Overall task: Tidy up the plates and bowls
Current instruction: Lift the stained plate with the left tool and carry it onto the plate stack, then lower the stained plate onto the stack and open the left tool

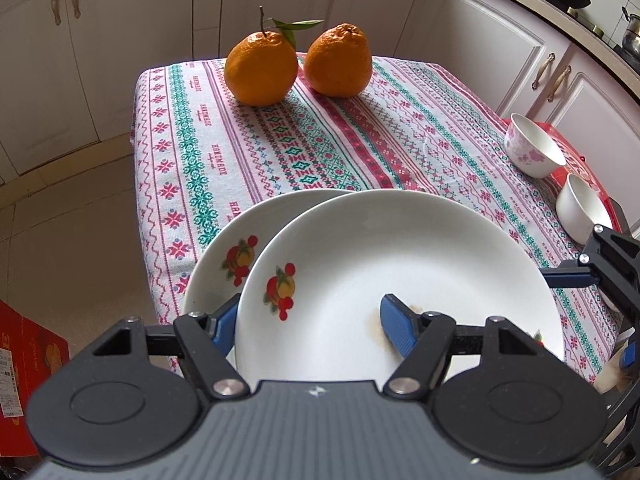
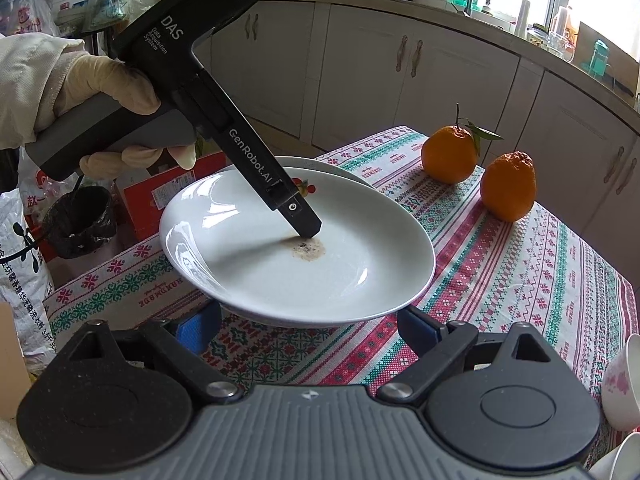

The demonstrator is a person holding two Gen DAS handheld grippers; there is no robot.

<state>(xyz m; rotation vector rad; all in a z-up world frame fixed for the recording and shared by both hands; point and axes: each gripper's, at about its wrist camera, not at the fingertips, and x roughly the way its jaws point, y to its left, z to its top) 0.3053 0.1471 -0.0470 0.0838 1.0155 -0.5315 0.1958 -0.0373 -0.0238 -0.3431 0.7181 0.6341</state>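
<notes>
A white round ceramic plate with a fruit print (image 1: 400, 280) is being held tilted above a second, matching white plate (image 1: 224, 248), whose rim is peeking out on the far left side beneath it. In the right wrist view the upper plate's near edge is lifted clear of the patterned red, green and white woven tablecloth (image 2: 520, 280), and a brownish stain (image 2: 308, 249) is sitting in its well. The left gripper (image 1: 308, 326) is clamping the upper plate's rim: one blue-padded finger (image 1: 394, 326) is lying inside the dish beside the stain, the other (image 1: 224, 324) is reaching under the outside of the rim. Seen from the right wrist camera, this gripper is pointing steeply downward into the plate, its handle gripped by a hand in a cream glove (image 2: 120, 112) with a pale quilted sleeve behind it.

The right gripper (image 2: 308, 328) is hovering just near of the plate, its jaws standing wide apart with nothing between them; whether its blue fingers are touching the plate's edge I cannot tell.

On the far side of the cloth two orange citrus fruits are standing close together, one with a stem and green leaves (image 1: 260, 68), the other plain (image 1: 340, 60). At the right edge a white bowl with pink flowers (image 1: 532, 148) is tipped on its side, and a plain white bowl (image 1: 580, 208) is lying just near of it.
</notes>
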